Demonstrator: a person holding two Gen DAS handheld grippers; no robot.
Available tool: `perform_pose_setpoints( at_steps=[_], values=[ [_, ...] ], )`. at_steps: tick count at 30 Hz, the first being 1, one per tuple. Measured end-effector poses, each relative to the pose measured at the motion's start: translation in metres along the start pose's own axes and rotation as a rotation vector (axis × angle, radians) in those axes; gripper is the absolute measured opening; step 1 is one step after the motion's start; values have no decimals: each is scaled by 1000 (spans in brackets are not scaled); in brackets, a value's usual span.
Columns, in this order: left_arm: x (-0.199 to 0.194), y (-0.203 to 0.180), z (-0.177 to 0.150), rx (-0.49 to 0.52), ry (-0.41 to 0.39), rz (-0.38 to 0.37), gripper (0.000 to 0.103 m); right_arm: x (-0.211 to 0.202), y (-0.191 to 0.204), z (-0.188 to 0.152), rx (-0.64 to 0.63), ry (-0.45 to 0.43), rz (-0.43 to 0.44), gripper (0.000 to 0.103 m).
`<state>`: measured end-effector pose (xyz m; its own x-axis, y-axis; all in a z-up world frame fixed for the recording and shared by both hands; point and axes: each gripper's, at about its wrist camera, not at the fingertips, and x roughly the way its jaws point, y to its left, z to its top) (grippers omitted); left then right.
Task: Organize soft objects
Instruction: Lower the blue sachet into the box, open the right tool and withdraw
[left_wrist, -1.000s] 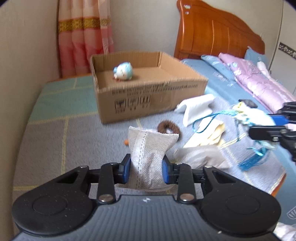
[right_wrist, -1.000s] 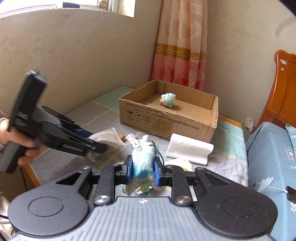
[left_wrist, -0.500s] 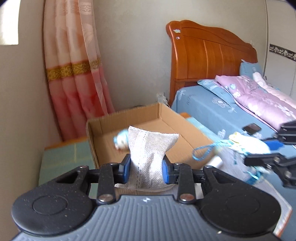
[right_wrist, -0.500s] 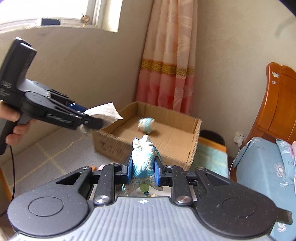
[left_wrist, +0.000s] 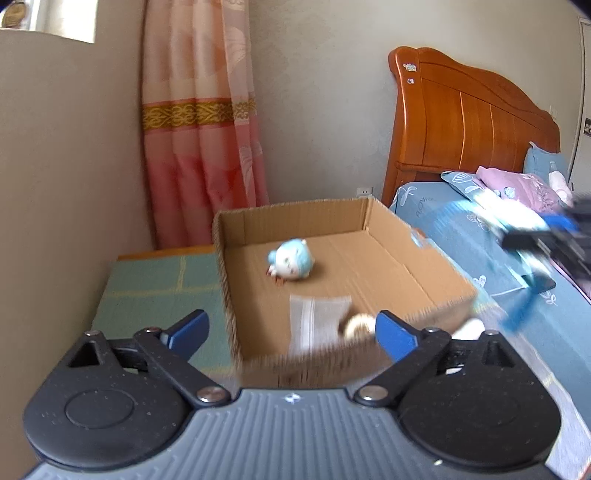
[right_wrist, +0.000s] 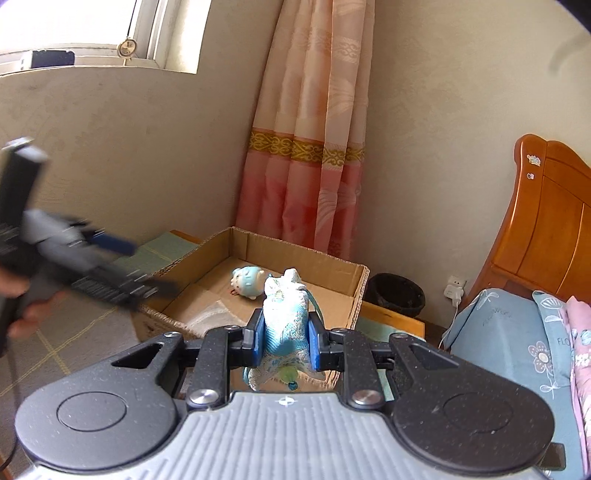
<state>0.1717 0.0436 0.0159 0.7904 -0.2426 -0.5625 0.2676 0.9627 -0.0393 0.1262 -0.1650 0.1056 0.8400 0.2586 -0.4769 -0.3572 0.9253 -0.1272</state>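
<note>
Above the cardboard box (left_wrist: 369, 258), my left gripper (left_wrist: 291, 332) jaws are opening, white pouch (left_wrist: 317, 325) dropping below; right gripper (right_wrist: 282, 341) clamps the blue pouch (right_wrist: 286, 314) upright, just short.

Plain beige walls (right_wrist: 443, 129) meet in the corner ahead of the fingers, and a pink curtain (right_wrist: 306, 155) with a gold patterned band hangs there. Up and to the left, daylight pours through a window (right_wrist: 92, 29). Off to the right, a glossy orange wooden headboard (left_wrist: 469, 122) rises over a bed with a blue floral sheet (right_wrist: 506, 332). Between curtain and bed sits a dark bin (right_wrist: 397, 293), a white wall socket (right_wrist: 456, 286) just beside it.
</note>
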Motion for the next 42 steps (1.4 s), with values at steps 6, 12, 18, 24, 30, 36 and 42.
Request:
perform_pose_setpoints(
  at_steps=[6,12,18,24,30,36,42],
  values=[
    [-35,-1,-30,-54,14,33,100,29,-4,24,-22,0,-7,27],
    [-49,-4,-50,-84,56,43,100,73,-9,57,-35,6,-19,27],
    [-55,-3,-62,-93,78,73,100,116,-15,75,-10,41,-68,69],
    [-59,4,-66,-108,79,80,100,106,-18,64,53,47,-34,96],
    [-61,4,-67,-103,71,74,100,81,-12,55,84,57,-42,101],
    [-63,4,-68,-109,74,81,100,60,2,37,75,97,-37,103],
    [-65,5,-72,-111,74,82,101,52,14,3,102,158,-46,103]
  ],
)
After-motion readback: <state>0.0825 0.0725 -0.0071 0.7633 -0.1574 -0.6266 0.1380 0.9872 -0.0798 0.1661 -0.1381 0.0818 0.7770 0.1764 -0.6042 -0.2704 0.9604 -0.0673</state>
